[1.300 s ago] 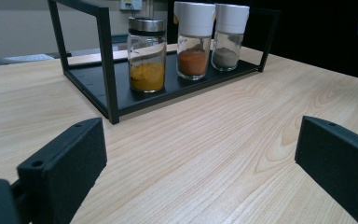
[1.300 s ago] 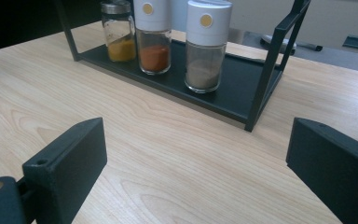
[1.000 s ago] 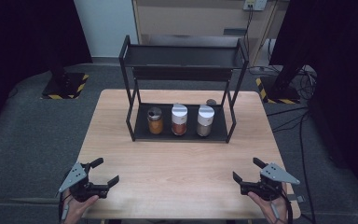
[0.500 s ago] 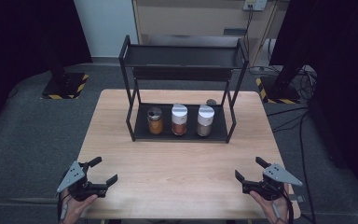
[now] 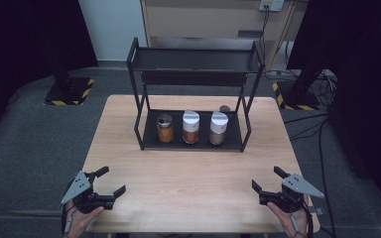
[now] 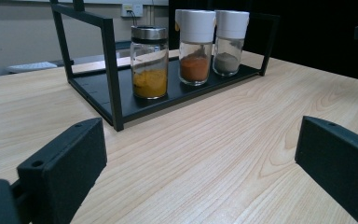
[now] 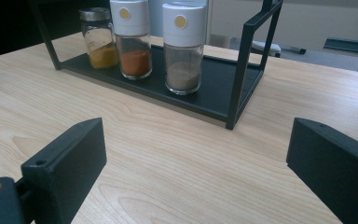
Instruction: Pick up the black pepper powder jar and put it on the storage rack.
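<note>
- Standing in a row on the black metal rack's (image 5: 228,141) bottom shelf: three glass spice jars (image 5: 190,127), cylindrical.
- Left gripper (image 5: 108,181), right gripper (image 5: 266,179): jaws wide apart, empty, near the wooden table's (image 5: 188,173) front corners.

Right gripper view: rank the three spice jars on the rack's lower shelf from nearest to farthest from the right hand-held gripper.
1. Grey-powder jar, white cap, near the rack's right end.
2. Red-powder jar, white cap, middle.
3. Yellow-powder jar, metal lid, far left end.
</note>
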